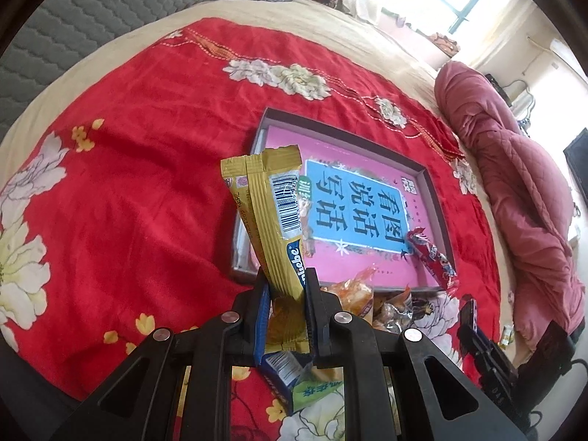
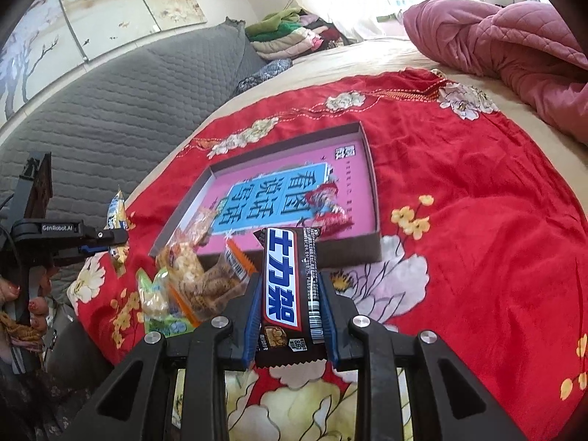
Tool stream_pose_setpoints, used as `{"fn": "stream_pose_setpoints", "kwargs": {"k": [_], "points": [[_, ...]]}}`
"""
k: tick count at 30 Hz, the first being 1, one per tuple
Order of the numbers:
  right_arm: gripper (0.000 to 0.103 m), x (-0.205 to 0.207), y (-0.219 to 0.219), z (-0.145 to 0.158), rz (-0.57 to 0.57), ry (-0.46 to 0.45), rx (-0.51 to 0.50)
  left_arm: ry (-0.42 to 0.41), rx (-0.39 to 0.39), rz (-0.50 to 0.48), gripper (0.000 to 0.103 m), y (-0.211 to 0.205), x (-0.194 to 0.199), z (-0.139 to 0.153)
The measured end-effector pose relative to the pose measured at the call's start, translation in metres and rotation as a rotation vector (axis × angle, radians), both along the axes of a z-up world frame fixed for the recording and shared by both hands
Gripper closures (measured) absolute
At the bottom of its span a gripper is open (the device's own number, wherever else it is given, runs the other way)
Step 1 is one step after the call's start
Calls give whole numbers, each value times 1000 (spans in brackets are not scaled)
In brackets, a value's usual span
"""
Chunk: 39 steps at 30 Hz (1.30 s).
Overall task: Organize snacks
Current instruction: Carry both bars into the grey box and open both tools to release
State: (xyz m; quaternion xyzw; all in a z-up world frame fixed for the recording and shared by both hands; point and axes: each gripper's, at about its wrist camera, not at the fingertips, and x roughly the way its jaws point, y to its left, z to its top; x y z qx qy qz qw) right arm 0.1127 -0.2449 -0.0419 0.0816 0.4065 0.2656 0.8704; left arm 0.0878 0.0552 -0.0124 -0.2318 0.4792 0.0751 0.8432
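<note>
On a bed spread with a red floral cloth (image 1: 147,191), two hand-held grippers each lifted a snack toward a shallow box (image 1: 433,198) lined with a pink book cover. The left gripper (image 1: 286,283) was clamped on a yellow wafer pack (image 1: 272,217), which stood nearly upright between the fingers, barcode facing the camera and torn top edge above the box's near corner. The right gripper (image 2: 290,294) pinched a dark chocolate bar (image 2: 290,283) across its width, the bar pointing toward the box's near wall.

The left view alone showed a red candy stick (image 1: 431,261) lying inside the box at its near right corner, and a blue-and-green packet (image 1: 294,375) under the gripper's fingers. It caught the right gripper only as a dark shape at the lower right edge.

The right view alone showed the left gripper from the side at the far left, a person's hand (image 2: 22,305) with painted nails around its handle. It also laid out the loose pile just outside the box's near left corner: clear bags of biscuits (image 2: 205,275) with orange ends and a green pack (image 2: 158,305). A red wrapper (image 2: 330,209) lay in the box. A pink quilt (image 2: 514,55) was bunched beyond the cloth, a grey headboard (image 2: 110,110) behind
</note>
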Motion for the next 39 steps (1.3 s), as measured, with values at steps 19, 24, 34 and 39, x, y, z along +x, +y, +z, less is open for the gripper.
{"fn": "stream_pose_setpoints", "kwargs": {"k": [19,24,34,39], "points": [[74,45,14,-12,-35,-16,-17,-32,20,-26,85,-8,32,-6],[74,59,14,-15,-55,-15,-7,-28,28,-31,85,-9,37,-9],[74,75,16,-19,-65,-22,18,-21,50,-37,85,-12,51,-12],[74,80,19,-19,-60,-38,22,-12,49,-44,85,-15,59,-15]]}}
